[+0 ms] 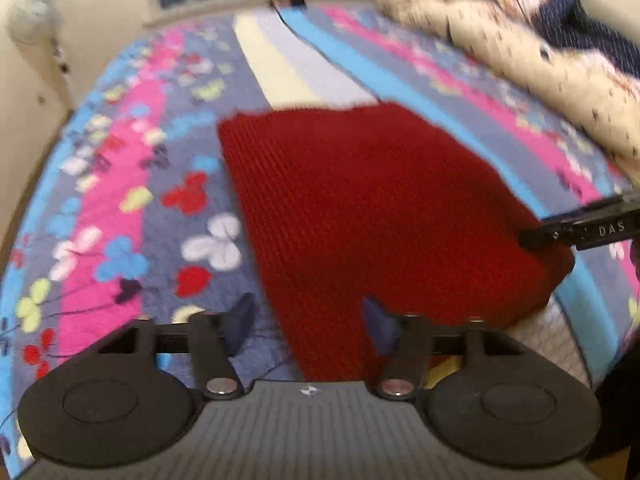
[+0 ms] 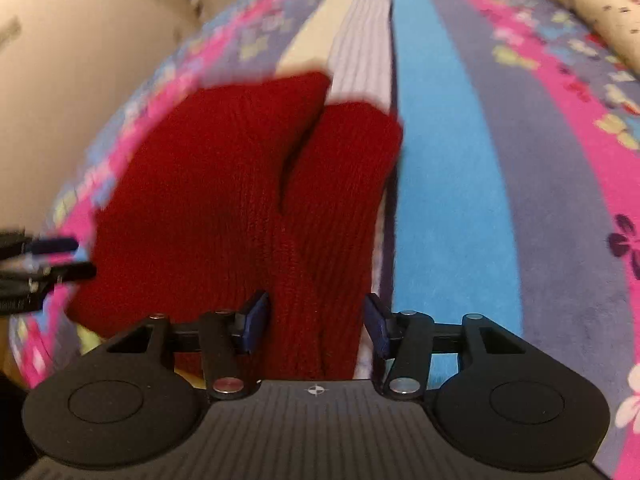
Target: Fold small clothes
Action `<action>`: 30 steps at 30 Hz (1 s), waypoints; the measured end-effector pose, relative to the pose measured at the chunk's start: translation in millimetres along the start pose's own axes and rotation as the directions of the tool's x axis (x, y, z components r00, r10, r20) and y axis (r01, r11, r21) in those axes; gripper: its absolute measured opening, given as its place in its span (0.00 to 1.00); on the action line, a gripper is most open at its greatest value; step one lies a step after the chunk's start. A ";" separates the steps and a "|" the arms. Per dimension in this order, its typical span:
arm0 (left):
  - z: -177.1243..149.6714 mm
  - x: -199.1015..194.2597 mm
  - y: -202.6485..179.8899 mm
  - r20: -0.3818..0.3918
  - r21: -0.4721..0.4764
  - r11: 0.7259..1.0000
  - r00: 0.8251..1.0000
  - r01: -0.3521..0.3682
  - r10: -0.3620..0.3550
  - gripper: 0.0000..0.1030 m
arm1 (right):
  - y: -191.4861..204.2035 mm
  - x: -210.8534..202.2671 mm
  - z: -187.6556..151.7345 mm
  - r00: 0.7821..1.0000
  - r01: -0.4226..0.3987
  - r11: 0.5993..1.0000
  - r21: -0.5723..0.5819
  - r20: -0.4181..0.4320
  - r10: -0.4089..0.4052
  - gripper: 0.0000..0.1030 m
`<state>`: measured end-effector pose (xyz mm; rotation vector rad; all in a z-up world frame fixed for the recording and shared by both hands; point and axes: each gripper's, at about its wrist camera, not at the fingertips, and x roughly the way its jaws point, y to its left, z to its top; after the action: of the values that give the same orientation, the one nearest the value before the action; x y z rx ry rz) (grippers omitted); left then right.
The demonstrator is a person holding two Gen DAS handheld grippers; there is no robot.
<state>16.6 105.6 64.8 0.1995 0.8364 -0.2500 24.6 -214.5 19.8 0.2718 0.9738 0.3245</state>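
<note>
A dark red knitted garment [image 1: 360, 200] lies flat on a bed [image 1: 120, 208], its ribbed wool running in fine lengthwise rows. In the right wrist view it shows two rounded lobes parted by a narrow slit, with a thicker, fuzzier seam where they join. The bed's cover is a soft fleece blanket [image 2: 460, 160] in long stripes of blue, pink, grey-purple, cream and pale lilac, dotted with flower and butterfly shapes.

The left gripper [image 1: 308, 320] has its jaws spread wide; the garment's near edge lies between the blue pads, but they do not press on it. The right gripper [image 2: 316, 316] also stands apart, its pads on either side of the garment's lower strip with no clear squeeze on the wool.

A cream quilt [image 1: 520, 68] with small dark marks is bunched along the far right edge of the bed, with dark blue cloth [image 1: 580, 28] on it. To the left, the blanket falls away toward a pale wall [image 1: 28, 92]. Open striped blanket stretches beyond and to either side of the garment.
</note>
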 end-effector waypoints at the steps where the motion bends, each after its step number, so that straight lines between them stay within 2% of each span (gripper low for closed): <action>1: -3.0 -9.1 -3.2 0.018 0.003 1.000 1.000 -0.026 0.026 0.85 | 0.5 -10.0 -2.2 0.999 0.010 1.000 0.010 0.036 -0.010 0.52; 4: -11.7 -34.3 -17.3 0.052 0.012 0.994 0.993 -0.107 0.106 0.86 | 10.6 -46.7 -16.3 0.980 0.061 0.998 0.005 0.190 -0.061 0.57; 5: -14.5 -40.0 -20.5 0.056 0.003 0.993 0.991 -0.118 0.118 0.89 | 15.2 -57.6 -22.7 0.969 0.072 0.997 -0.002 0.238 -0.069 0.65; 6: -18.3 -48.2 -24.4 0.061 -0.016 0.991 0.990 -0.130 0.131 0.96 | 19.7 -69.5 -28.5 0.954 0.088 0.996 -0.017 0.289 -0.079 0.70; 7: -20.5 -55.3 -27.1 0.070 -0.031 0.990 0.988 -0.137 0.139 0.99 | 26.8 -80.9 -37.2 0.937 0.113 0.993 -0.040 0.337 -0.093 0.83; 8: -23.5 -63.4 -30.8 0.087 -0.045 0.989 0.986 -0.141 0.145 1.00 | 31.4 -89.0 -43.4 0.922 0.134 0.989 -0.057 0.373 -0.103 0.93; 9: -27.3 -72.2 -35.7 0.104 -0.054 0.988 0.983 -0.144 0.149 1.00 | 39.0 -99.7 -51.3 0.904 0.154 0.986 -0.070 0.413 -0.112 0.97; 11: -36.2 -84.3 -44.1 0.133 -0.072 0.986 0.979 -0.149 0.157 1.00 | 46.5 -113.2 -65.4 0.879 0.160 0.985 -0.068 0.464 -0.111 0.99; 12: -40.4 -85.1 -47.0 0.140 -0.078 0.986 0.978 -0.147 0.157 1.00 | 49.2 -116.4 -69.5 0.874 0.154 0.986 -0.061 0.474 -0.107 0.99; 14: -48.5 -84.1 -53.6 0.146 -0.091 0.984 0.976 -0.152 0.164 1.00 | 52.7 -119.2 -77.9 0.870 0.153 0.987 -0.055 0.481 -0.108 0.99; 16: -57.6 -81.4 -59.0 0.139 -0.108 0.984 0.978 -0.144 0.159 1.00 | 61.6 -117.3 -79.8 0.864 0.189 0.979 -0.083 0.487 -0.125 0.99; 18: -62.2 -72.3 -61.4 0.098 -0.119 0.982 0.983 -0.144 0.156 1.00 | 67.6 -112.6 -79.3 0.863 0.221 0.969 -0.110 0.485 -0.142 0.99; 20: -61.2 -65.6 -61.0 0.070 -0.122 0.981 0.985 -0.148 0.158 1.00 | 68.4 -105.6 -78.8 0.879 0.209 0.973 -0.103 0.456 -0.140 0.99; 24: -59.3 -67.9 -57.8 0.109 -0.154 0.978 0.982 -0.138 0.156 1.00 | 69.3 -92.3 -73.8 0.911 0.184 0.981 -0.068 0.387 -0.144 0.99; 30: -58.4 -66.2 -57.3 0.099 -0.162 0.978 0.984 -0.134 0.151 1.00 | 81.3 -81.9 -75.3 0.926 0.187 0.979 -0.088 0.349 -0.145 0.99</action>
<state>-84.2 76.2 72.1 0.0984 0.7241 -0.0602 -93.3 -165.5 71.6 0.1280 0.6257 0.1707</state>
